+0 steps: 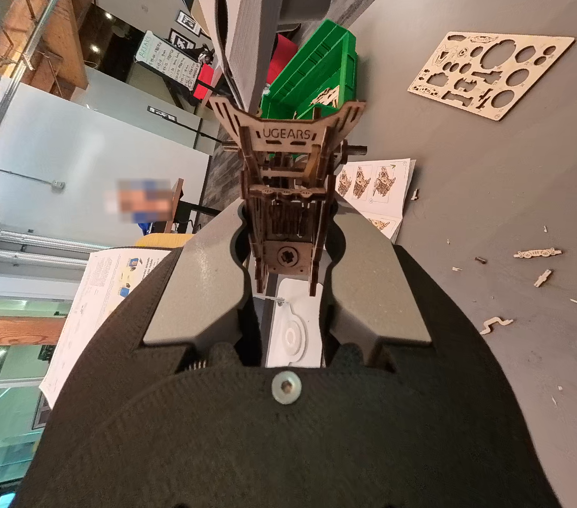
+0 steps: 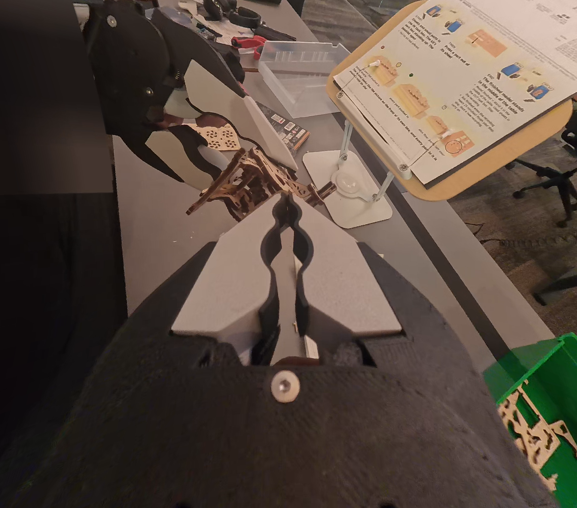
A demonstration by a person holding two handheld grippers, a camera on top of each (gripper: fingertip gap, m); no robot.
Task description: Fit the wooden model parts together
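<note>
Model [image 1: 282, 137] clamped at its narrow end in the left tongs [image 1: 287, 212], jaws set about halfway and bearing on both side plates. Held clear of the table [image 1: 468, 212], with the wide slotted end pointing away from the tongs.

Main risk on this side, at a guess: thin side plates bowing or snapping under a harder squeeze. Equally likely, a twist or slip in the grip under a push from the far end, with only a short length caught.

At the model's far end, opposite the left tongs: right tongs [image 2: 287, 202], jaws drawn almost together, tips at or against the model's edge. Impossible to tell whether pinching a small piece or merely pressing.

- Danger of a part driven in crooked, jamming in its slot or splitting a tab.
- Danger too of bending the stub axle [image 2: 324, 189] jutting out just right of those tips.

Just beyond and right of the right tongs: white base of a paper stand [image 2: 368, 212], near enough for a knock during a hard push.

Right of the left tongs, down on the table: open booklet [image 1: 374, 190], punched-out sheet [image 1: 487, 74] and loose scraps [image 1: 537, 252]. Any dropped piece easily lost among those offcuts.
</note>
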